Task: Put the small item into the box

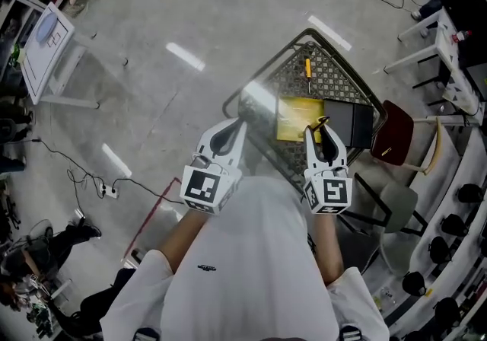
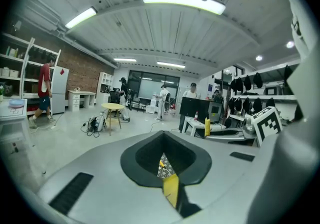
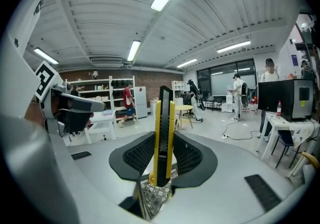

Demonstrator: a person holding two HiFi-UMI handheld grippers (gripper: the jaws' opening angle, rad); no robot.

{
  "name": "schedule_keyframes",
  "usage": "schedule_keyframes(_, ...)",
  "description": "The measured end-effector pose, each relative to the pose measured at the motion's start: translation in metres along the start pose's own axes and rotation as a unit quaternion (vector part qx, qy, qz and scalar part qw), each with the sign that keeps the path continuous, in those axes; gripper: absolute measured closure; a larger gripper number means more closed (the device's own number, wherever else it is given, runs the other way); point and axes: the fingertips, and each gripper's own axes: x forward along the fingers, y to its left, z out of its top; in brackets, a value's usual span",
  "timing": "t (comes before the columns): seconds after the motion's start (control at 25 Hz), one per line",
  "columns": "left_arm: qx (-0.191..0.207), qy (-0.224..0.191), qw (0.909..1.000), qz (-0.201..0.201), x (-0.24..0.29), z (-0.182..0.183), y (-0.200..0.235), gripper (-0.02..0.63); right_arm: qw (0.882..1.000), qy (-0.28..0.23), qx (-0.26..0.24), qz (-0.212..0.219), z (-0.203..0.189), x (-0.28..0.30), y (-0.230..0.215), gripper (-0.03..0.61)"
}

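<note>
My right gripper [image 1: 321, 132] is shut on a yellow and black utility knife [image 3: 163, 133], which stands upright between the jaws in the right gripper view. It hangs over the near edge of a yellow flat box [image 1: 298, 119] on the patterned table [image 1: 338, 77]. A black box [image 1: 350, 122] lies just right of the yellow one. My left gripper [image 1: 237, 128] is shut with nothing in it, at the table's left edge. Through its jaws in the left gripper view I see a sliver of patterned cloth [image 2: 162, 168] and the yellow box [image 2: 171, 188].
A second yellow cutter [image 1: 307, 69] lies on the far part of the table. A maroon chair [image 1: 392, 141] stands right of the table, with white desks [image 1: 445, 43] beyond. Cables and a power strip [image 1: 110, 191] lie on the grey floor at left.
</note>
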Motion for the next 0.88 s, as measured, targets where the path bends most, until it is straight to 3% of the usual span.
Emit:
schedule_keyframes(0.48,-0.015,0.053,0.9985,0.002,0.045,-0.044,-0.012,0.612,0.995,0.072,-0.045,0.044,-0.069,0.043,-0.039,0.471)
schedule_keyframes(0.88,-0.024,0.102,0.9944,-0.007,0.095,-0.108,-0.012,0.612,0.97,0.159,-0.149,0.109,-0.155,0.089,-0.05,0.471)
